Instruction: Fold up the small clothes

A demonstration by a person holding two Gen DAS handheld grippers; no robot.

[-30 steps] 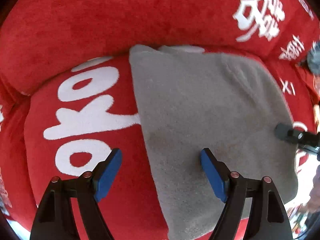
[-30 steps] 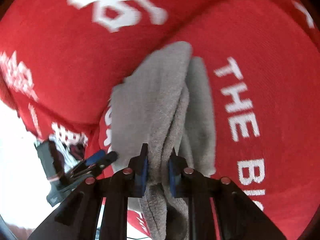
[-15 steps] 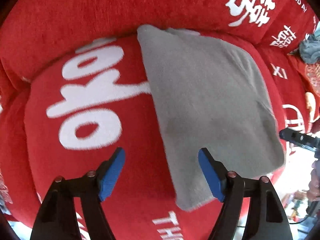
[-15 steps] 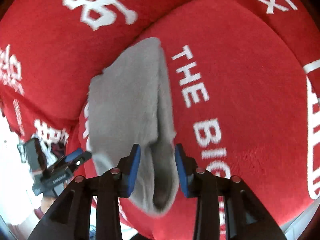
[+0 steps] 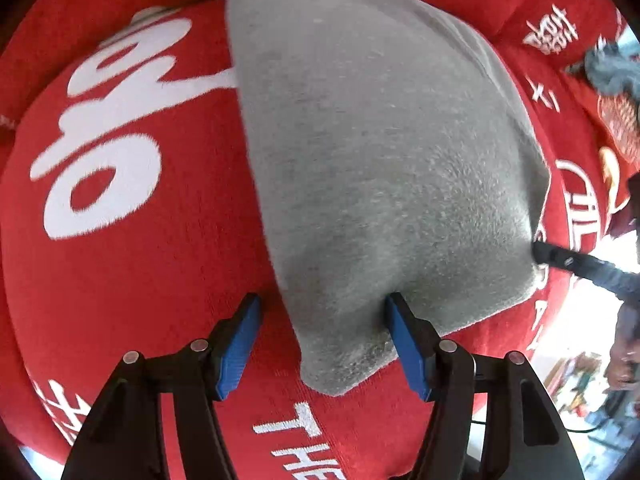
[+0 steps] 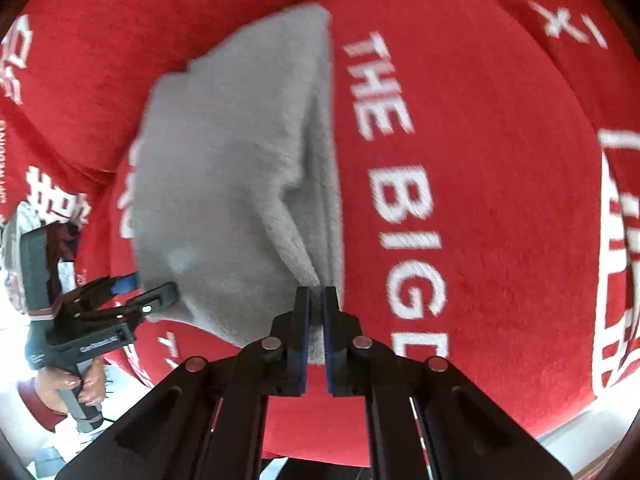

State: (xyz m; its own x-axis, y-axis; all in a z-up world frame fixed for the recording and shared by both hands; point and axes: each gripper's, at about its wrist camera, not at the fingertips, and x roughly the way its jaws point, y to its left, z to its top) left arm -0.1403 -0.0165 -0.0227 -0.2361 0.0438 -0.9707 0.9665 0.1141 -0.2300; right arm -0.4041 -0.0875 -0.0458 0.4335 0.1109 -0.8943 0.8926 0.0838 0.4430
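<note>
**Left wrist view: grey cloth flat on the red cushion, both grippers at its near edge**

Left wrist camera gives me the widest look. Biggest thing in it is the red cushion [image 5: 132,264] with white lettering, filling almost the whole picture, with a second red cushion rising behind it. On the seat cushion lies the grey cloth [image 5: 384,152], folded over, its far corner against the back cushion and its near corner pointing toward me.

My left gripper [image 5: 320,312] straddles that near corner. Its jaws are closing, the right blue pad touching the cloth's surface and the left pad resting on bare red fabric just beside the edge; I see no pinch yet.

From the right wrist camera, my right gripper [image 6: 316,300] is clenched tight on a doubled edge of the cloth, which bunches upward from the pads.

Far right in the left view, a small bluish-grey garment [image 5: 608,68] sits well apart on the cushions.
</note>
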